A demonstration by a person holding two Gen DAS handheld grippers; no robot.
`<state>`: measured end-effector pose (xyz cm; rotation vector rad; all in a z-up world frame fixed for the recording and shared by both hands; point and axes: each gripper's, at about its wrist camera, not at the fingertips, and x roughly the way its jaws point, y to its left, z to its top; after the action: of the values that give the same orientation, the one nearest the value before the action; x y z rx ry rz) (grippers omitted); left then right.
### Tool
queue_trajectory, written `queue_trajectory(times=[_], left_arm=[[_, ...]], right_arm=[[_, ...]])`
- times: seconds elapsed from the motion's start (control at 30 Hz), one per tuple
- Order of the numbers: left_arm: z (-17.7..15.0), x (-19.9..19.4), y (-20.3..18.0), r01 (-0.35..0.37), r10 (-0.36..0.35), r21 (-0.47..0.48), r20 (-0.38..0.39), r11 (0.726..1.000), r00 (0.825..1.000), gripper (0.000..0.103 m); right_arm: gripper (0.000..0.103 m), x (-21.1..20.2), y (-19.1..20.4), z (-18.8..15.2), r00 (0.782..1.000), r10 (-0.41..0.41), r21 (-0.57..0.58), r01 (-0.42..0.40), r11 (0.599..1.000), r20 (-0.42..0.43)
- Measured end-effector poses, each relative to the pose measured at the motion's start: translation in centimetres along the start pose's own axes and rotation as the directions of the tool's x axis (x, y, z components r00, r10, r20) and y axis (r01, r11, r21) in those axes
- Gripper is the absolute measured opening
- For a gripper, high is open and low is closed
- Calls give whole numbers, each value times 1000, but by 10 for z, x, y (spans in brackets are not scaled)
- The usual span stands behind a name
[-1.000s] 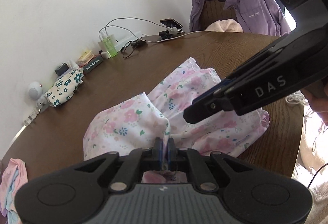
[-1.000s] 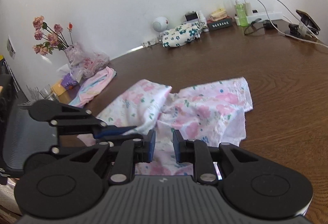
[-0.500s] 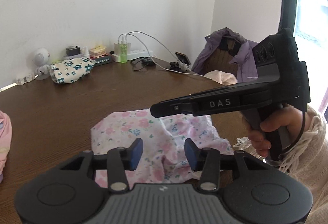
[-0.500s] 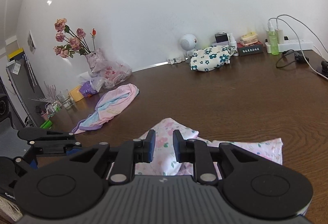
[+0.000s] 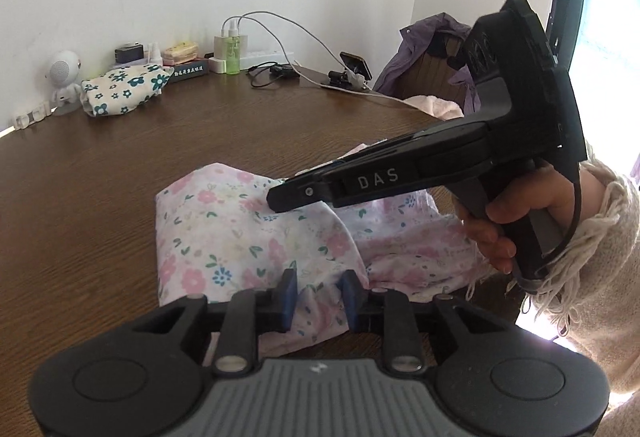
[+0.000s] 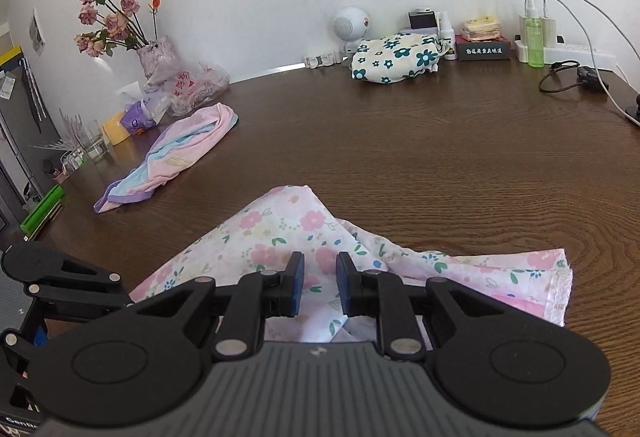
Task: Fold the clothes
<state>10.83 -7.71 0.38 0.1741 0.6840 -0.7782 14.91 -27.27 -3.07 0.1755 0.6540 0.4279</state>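
Note:
A pink floral garment point(image 5: 240, 237) lies rumpled on the brown wooden table point(image 5: 100, 177), partly folded over itself. My left gripper point(image 5: 318, 295) is open just above its near edge, with cloth showing between the fingers but not pinched. My right gripper point(image 6: 319, 283) is open and hovers over the same garment point(image 6: 280, 229). In the left wrist view the right gripper point(image 5: 280, 199) reaches in from the right, its tip over the cloth. The left gripper point(image 6: 116, 297) shows at the lower left of the right wrist view.
A pink and blue garment point(image 6: 180, 153) lies at the left. A folded blue-flower cloth point(image 6: 396, 57) sits at the back by a white speaker point(image 6: 350, 25), boxes, a green bottle point(image 6: 534, 37), power strip and cables. A rose vase point(image 6: 154, 57) and bags stand back left. A chair with a purple jacket point(image 5: 432, 53) is at the right.
A second ago my left gripper was shut on the floral garment; it has let go and opened. Both grippers lifted, then came back down over the cloth. The right jaws have opened wider.

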Motion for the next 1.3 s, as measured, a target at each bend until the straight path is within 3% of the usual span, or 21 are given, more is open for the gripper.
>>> queue_trajectory(times=[0.07,0.1,0.23,0.3,0.47,0.57,0.63,0.7,0.77,0.9,1.03,1.1,1.2,1.3], left_arm=[[1,-14,6,-4,5,-38,35,999,999,51],[1,-22,11,-13,16,-60,55,998,998,55],[0,-42,37,-63,82,-188,100,980,992,65],[-3,-41,56,-71,98,-284,82,956,992,69],[-16,-24,94,8,11,-497,35,868,999,68],[-20,-13,100,4,14,-521,30,854,999,66],[-21,-8,102,40,-18,-548,46,836,999,64],[-23,-2,106,89,-65,-592,62,801,996,45],[-27,5,109,120,-91,-639,77,760,993,37],[-22,-2,106,102,-46,-607,107,788,993,25],[-10,-17,97,27,28,-485,105,874,994,24],[-2,-26,90,-65,109,-384,96,921,989,24],[9,-35,74,-191,215,-209,102,959,971,24],[19,-38,42,-305,297,37,147,952,943,24]], right_arm=[[18,-13,4,-1,1000,-2,-7,2,1000,25],[18,-19,6,-2,999,-1,-14,1,1000,33],[19,-30,15,-11,1000,1,-47,0,999,17],[19,-28,17,-16,1000,-20,-66,20,998,1],[19,-19,15,-27,999,-38,-50,37,998,-28],[19,-17,13,-31,999,-35,-27,34,999,-25],[19,-17,11,-33,999,-32,-15,32,999,-22],[19,-16,11,-34,999,-31,-2,31,1000,-16],[20,-15,11,-36,999,-31,6,31,1000,-10],[20,-16,12,-37,1000,-24,19,24,1000,6],[20,-33,15,-35,999,-8,8,8,1000,44],[20,-39,14,-34,998,-41,-13,41,999,45],[20,-38,11,-38,999,-45,-7,45,999,14],[20,-27,12,-46,1000,-17,6,17,1000,-22]])
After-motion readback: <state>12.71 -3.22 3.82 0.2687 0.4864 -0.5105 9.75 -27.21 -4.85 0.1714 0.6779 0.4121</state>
